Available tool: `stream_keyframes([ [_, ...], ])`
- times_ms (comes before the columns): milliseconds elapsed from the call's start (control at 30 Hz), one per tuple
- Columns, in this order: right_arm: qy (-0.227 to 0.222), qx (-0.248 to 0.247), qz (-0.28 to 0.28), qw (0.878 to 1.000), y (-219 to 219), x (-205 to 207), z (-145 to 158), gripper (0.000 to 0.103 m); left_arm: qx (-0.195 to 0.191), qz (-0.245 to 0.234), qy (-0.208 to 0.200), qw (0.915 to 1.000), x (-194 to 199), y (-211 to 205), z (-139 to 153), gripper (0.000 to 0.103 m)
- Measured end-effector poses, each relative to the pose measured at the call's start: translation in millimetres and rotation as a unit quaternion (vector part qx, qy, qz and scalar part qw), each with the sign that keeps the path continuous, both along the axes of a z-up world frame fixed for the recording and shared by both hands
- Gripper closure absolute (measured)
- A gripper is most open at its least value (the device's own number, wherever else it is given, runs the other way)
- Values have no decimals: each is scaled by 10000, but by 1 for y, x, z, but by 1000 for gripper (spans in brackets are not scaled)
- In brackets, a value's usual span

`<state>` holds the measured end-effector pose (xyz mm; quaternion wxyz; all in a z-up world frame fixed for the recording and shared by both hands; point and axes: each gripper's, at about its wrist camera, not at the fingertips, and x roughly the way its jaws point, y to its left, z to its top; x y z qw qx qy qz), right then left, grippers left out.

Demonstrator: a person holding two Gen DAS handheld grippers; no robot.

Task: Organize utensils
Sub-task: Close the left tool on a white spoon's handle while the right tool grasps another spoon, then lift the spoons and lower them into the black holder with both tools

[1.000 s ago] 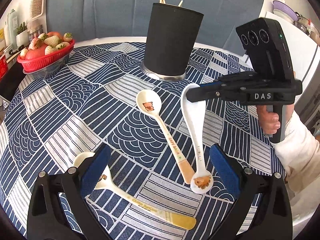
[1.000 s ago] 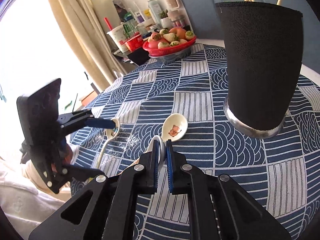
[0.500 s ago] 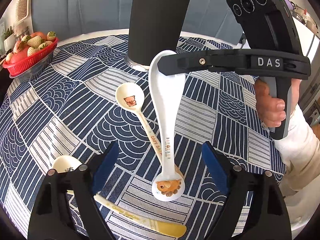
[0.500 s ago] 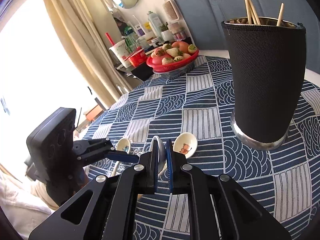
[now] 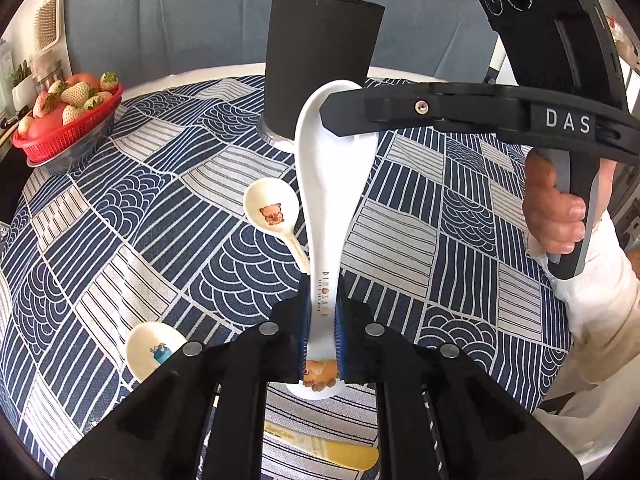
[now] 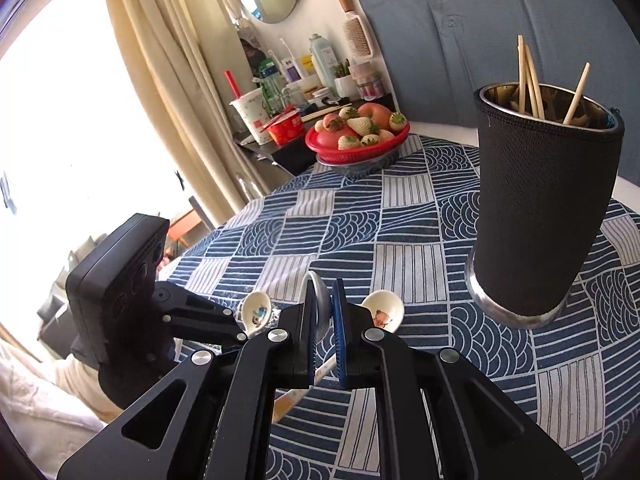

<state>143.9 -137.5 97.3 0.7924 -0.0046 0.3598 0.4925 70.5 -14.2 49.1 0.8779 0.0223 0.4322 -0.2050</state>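
A white ceramic spoon (image 5: pixel 332 196) with a bear print is held above the table by both grippers. My left gripper (image 5: pixel 322 334) is shut on its handle. My right gripper (image 6: pixel 321 322) is shut on its bowl (image 6: pixel 319 300) and reaches in from the right in the left wrist view (image 5: pixel 344 120). Two cream spoons lie on the cloth: one with a bear (image 5: pixel 272 212) and one with a blue print (image 5: pixel 154 354). The black utensil cup (image 6: pixel 546 208) holding chopsticks stands at the back (image 5: pixel 320 68).
A red basket of strawberries and fruit (image 5: pixel 68 120) sits at the table's far left edge, also in the right wrist view (image 6: pixel 358 136). A patterned blue cloth (image 5: pixel 120 220) covers the round table. A cluttered shelf (image 6: pixel 304 80) stands beyond it.
My right gripper lifted the white spoon off the table and brought it over. My left gripper closed from wide open onto the spoon's handle.
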Motion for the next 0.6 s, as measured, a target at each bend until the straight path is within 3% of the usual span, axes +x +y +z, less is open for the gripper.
stream_keyframes([
  [600,-854,295,-805,9926,-36,26,93,96,275,-543,-972,9934,53,-19,87,90],
])
